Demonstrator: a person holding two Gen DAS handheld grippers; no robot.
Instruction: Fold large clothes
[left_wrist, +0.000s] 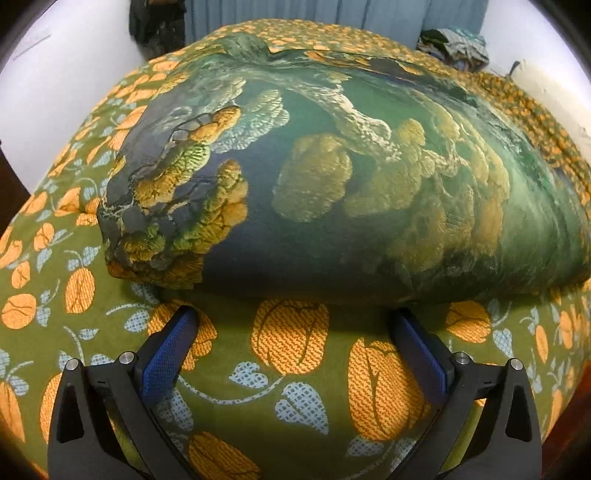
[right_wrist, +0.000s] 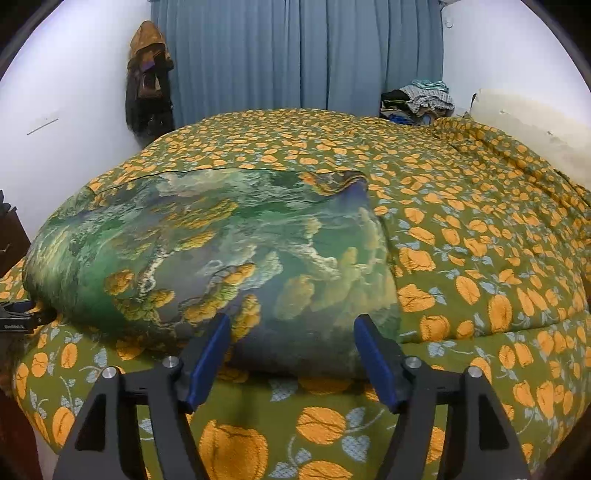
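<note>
Facing near edge of folded green garment (left_wrist: 332, 192) on bedspread (left_wrist: 288, 387); left gripper (left_wrist: 295, 325) and right gripper (right_wrist: 291, 332) both spread, empty, poised for next fold

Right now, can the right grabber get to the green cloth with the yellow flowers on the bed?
Probably yes. The right gripper is open, and the folded green cloth lies just beyond its fingertips on the orange-flowered bedspread. Nothing lies between them, so its near edge looks reachable.

White walls (right_wrist: 85, 122), blue curtain (right_wrist: 295, 55), floral bedspread (right_wrist: 480, 240)
</note>
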